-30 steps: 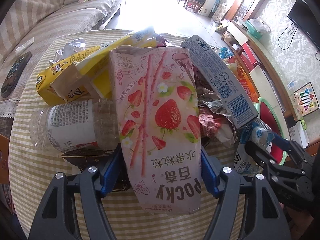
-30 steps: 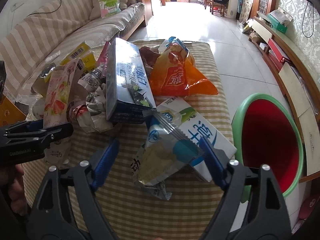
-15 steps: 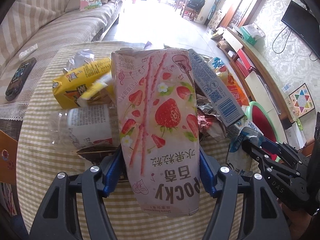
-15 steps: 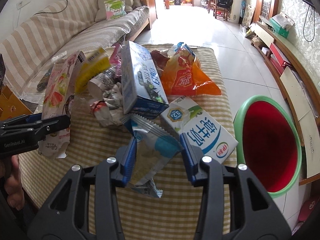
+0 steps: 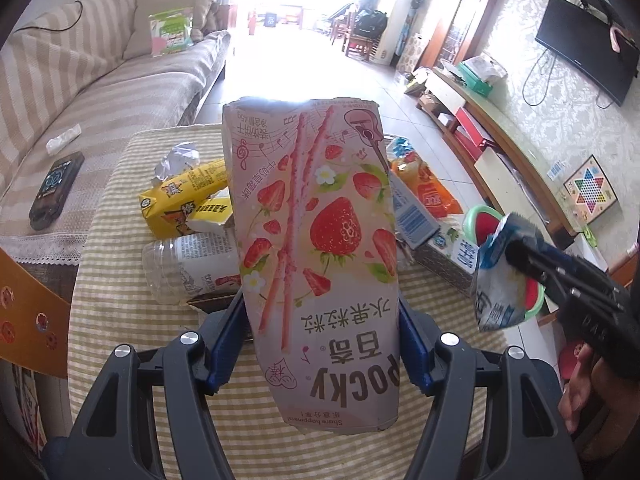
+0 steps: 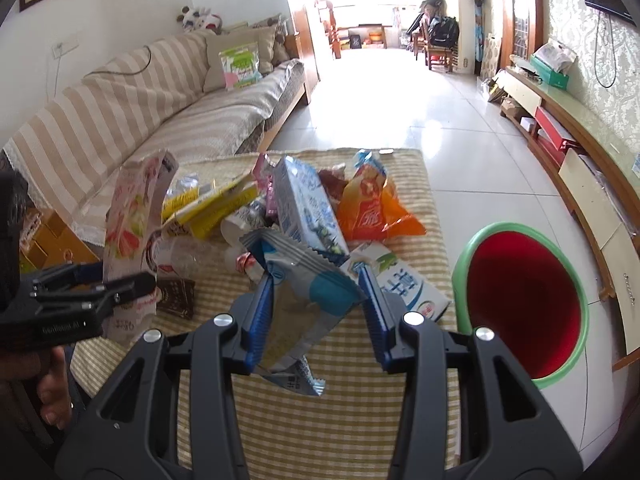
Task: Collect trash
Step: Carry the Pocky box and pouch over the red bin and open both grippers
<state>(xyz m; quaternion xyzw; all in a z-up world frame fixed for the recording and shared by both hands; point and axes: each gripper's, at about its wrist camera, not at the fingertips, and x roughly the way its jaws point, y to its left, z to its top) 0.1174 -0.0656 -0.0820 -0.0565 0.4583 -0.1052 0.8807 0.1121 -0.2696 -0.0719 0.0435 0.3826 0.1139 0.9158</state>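
Note:
My left gripper [image 5: 316,336] is shut on a pink strawberry Pocky box [image 5: 316,240], held upright above the checked table [image 5: 120,320]. It also shows at the left of the right wrist view as the left gripper [image 6: 132,284] with the Pocky box [image 6: 132,220]. My right gripper [image 6: 316,312] is shut on a blue and white snack wrapper [image 6: 308,292], lifted off the cloth. A green bin with a red inside [image 6: 524,304] stands on the floor to the right of the table. Still lying on the table are a yellow carton [image 5: 184,196], a clear bottle [image 5: 188,264], a blue box [image 6: 308,208], an orange bag [image 6: 372,212] and a milk carton [image 6: 404,284].
A striped sofa [image 6: 160,112] runs along the left, with a phone [image 5: 56,188] lying on it. A low TV cabinet [image 6: 580,168] lines the right wall. Tiled floor [image 6: 392,108] stretches beyond the table. An orange chair part [image 5: 28,304] sits at the table's near left.
Both grippers have risen with their items, so the table looks farther below. The right gripper, open around the wrapper a second ago, closed on it and lifted it.

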